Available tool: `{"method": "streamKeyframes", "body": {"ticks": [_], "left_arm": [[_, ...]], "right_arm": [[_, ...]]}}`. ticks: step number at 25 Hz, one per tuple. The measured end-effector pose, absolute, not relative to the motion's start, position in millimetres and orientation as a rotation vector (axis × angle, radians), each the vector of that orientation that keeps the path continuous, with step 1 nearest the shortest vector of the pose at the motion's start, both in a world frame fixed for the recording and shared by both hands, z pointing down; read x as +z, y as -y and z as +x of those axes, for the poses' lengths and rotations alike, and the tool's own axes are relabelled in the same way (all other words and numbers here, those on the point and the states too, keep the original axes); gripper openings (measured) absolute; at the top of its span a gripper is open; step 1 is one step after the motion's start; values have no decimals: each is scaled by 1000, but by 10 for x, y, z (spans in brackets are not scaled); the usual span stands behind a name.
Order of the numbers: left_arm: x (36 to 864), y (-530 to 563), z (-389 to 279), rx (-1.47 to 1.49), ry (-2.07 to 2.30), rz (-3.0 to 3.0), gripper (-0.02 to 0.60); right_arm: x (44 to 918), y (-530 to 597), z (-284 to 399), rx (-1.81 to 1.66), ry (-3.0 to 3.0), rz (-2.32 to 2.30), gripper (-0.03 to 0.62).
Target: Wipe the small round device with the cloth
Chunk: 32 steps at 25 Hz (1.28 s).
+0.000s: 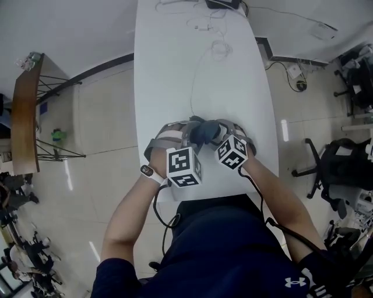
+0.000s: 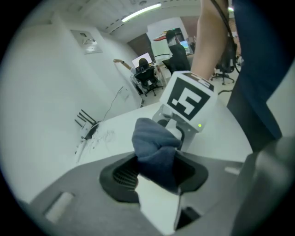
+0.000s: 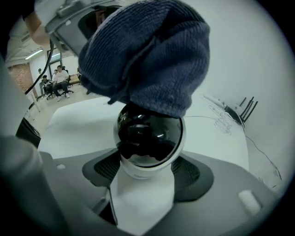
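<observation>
The small round device (image 3: 148,138), a glossy black dome in a white shell, sits between the jaws of my right gripper (image 3: 150,163), which is shut on its sides. A dark blue knitted cloth (image 3: 147,55) lies bunched on top of the dome. My left gripper (image 2: 154,168) is shut on that cloth (image 2: 156,147) and holds it down from above. In the head view both grippers meet near the front edge of the white table (image 1: 175,75), with the cloth (image 1: 204,132) between the left gripper (image 1: 189,137) and the right gripper (image 1: 218,135). The device itself is hidden there.
Thin white cables (image 1: 213,41) and a dark item (image 1: 221,3) lie at the table's far end. A wooden side table (image 1: 23,110) stands to the left and a black office chair (image 1: 335,169) to the right. The person's torso is against the table's front edge.
</observation>
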State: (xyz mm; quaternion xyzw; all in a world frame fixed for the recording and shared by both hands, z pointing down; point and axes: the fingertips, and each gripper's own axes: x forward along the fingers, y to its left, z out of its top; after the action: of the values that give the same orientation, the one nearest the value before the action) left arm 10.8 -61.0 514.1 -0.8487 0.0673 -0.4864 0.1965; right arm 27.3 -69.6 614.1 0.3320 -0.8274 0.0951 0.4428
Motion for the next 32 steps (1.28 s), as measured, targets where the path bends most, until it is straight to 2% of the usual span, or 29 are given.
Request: {"method": "streamKeyframes", "body": {"ticks": [11,21,24,27,32], "left_arm": [[5852,557,-147,-1554,-682,-2655,183],[6293,517,-243,-1806,-816,-2701,181],[6112,496,-304,-1749,-989,-2810,181],[5657,475,-336,-1552,-1190,-2953,181],[5175,489,-57,-1310,-1316,-2968,183]], "right_arm": [[6160,728,261,235,2044,828,351],[6172,736,292,172,2048,749,360],[6132,644,384,191,2064,738,377],[6052,498,509,223,2091,760,382],[5803,441,677,268,2166,867,380]]}}
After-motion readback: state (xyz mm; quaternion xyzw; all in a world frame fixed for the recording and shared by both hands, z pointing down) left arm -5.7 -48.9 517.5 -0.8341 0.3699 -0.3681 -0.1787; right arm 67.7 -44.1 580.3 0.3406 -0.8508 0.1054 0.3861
